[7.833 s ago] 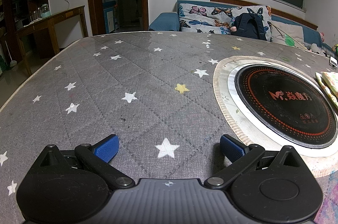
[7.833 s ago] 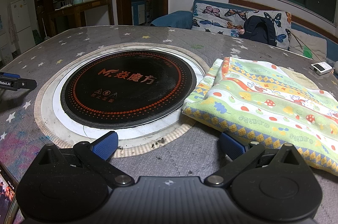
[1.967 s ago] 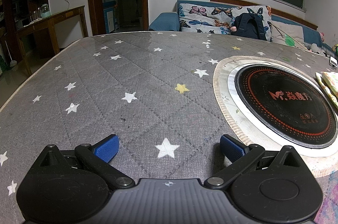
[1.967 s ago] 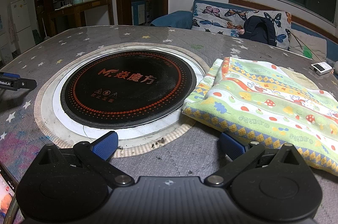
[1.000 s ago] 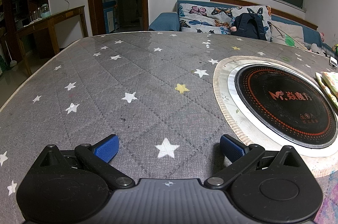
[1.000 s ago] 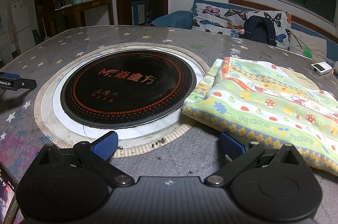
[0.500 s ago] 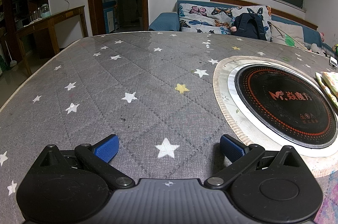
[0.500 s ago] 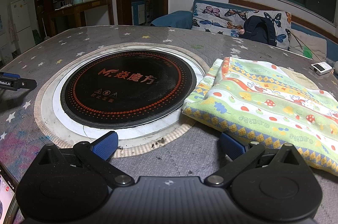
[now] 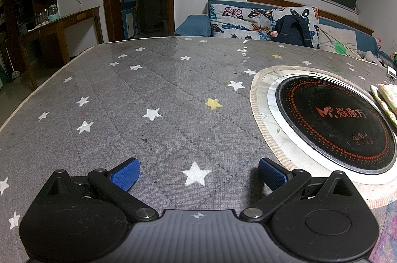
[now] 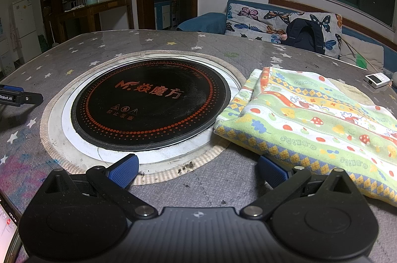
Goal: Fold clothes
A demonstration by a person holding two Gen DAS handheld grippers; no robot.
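Both tongs, left point(image 9: 197, 171) and right point(image 10: 197, 170), spread wide, gripping nothing, low over bench point(image 9: 148, 89); folded cloth point(image 10: 310, 114) just ahead-right of right tongs. Unchanged from before.

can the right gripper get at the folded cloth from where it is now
Probably yes. The right gripper is open and empty, and the folded cloth lies on the table just ahead to its right, with nothing between them.

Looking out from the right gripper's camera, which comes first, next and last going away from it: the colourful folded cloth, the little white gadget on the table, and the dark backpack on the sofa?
1. Folded cloth: closest, on the table just right of the right gripper.
2. White gadget: farther back, near the table's far right edge.
3. Backpack: farthest, on the sofa beyond the table.
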